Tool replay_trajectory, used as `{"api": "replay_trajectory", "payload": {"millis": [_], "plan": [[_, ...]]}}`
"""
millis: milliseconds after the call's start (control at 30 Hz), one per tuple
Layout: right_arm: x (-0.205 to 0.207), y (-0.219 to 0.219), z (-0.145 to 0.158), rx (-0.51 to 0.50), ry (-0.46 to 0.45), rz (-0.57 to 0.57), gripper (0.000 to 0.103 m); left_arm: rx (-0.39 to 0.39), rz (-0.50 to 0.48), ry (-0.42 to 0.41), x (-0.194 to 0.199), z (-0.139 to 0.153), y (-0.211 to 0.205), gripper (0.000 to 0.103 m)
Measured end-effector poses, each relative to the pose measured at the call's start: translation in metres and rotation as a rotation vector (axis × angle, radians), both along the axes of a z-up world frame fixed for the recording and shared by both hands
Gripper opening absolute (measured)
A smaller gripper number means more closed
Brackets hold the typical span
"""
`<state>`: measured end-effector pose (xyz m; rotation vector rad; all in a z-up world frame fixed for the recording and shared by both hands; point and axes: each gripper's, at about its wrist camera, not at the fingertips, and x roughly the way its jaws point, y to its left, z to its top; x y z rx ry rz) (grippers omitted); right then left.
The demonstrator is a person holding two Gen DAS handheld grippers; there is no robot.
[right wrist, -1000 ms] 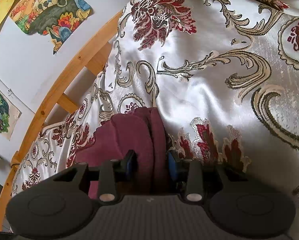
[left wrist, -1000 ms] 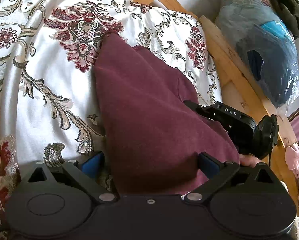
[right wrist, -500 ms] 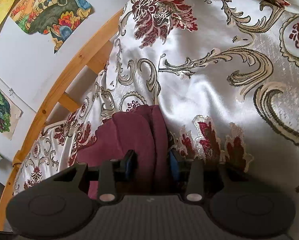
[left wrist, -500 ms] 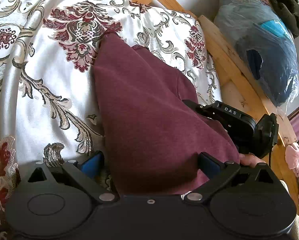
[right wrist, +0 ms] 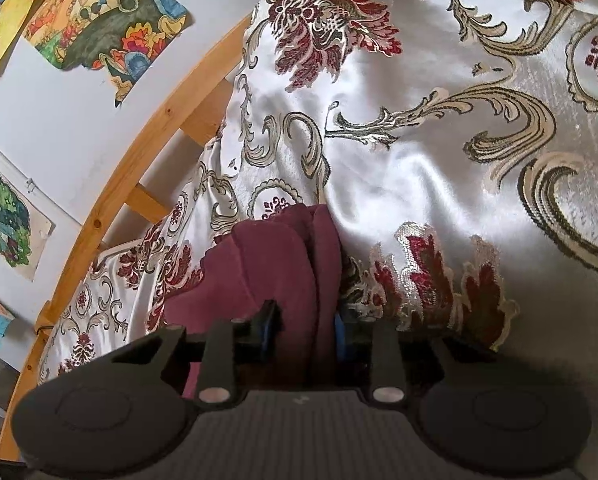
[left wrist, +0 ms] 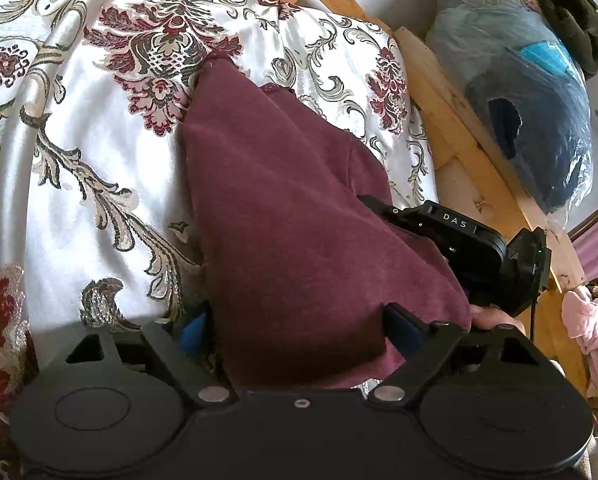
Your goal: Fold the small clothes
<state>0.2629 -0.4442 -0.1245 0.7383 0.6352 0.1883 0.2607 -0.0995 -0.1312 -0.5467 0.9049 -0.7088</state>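
Maroon garment (left wrist: 283, 216) tapers away across the bedspread (left wrist: 59, 160); right jaws pinch it, left jaws spread wide.

A white satin bedspread (left wrist: 79, 184) with maroon and gold floral scrollwork covered the bed. A wooden bed frame (right wrist: 139, 168) ran alongside it. Coloured drawings (right wrist: 103, 24) were fixed to the white wall. A clear plastic bag (left wrist: 535, 120) of dark clothing lay beyond the rail, near pink fabric (left wrist: 591, 332).
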Motion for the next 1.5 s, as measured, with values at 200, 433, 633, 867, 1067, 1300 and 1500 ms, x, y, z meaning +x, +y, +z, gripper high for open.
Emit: {"api": "replay_trajectory", "payload": {"millis": [200,433,633,867,1067,1300,1500], "plan": [[-0.002,0.004,0.004,-0.025,-0.022,0.003,0.026,0.007,0.007,-0.007,-0.001,0.001,0.001,0.075],[-0.012,0.023,0.032,-0.080,-0.132,0.027,0.022,0.000,0.011,-0.053,-0.006,0.015,0.006,0.062],[-0.008,0.059,0.071,-0.112,-0.259,0.077,0.022,0.023,0.037,-0.182,-0.008,0.049,0.022,0.061],[0.034,0.102,0.099,-0.103,-0.364,0.140,0.022,0.123,0.149,-0.352,0.006,0.079,0.054,0.061],[0.082,0.138,0.086,-0.163,-0.327,0.182,0.022,0.215,0.228,-0.373,0.027,0.067,0.069,0.061],[0.104,0.133,0.036,-0.176,-0.195,0.104,0.023,0.278,0.241,-0.242,0.045,0.033,0.065,0.064],[0.101,0.129,0.026,-0.215,-0.189,0.078,0.037,0.272,0.246,-0.232,0.046,0.031,0.066,0.070]]}}
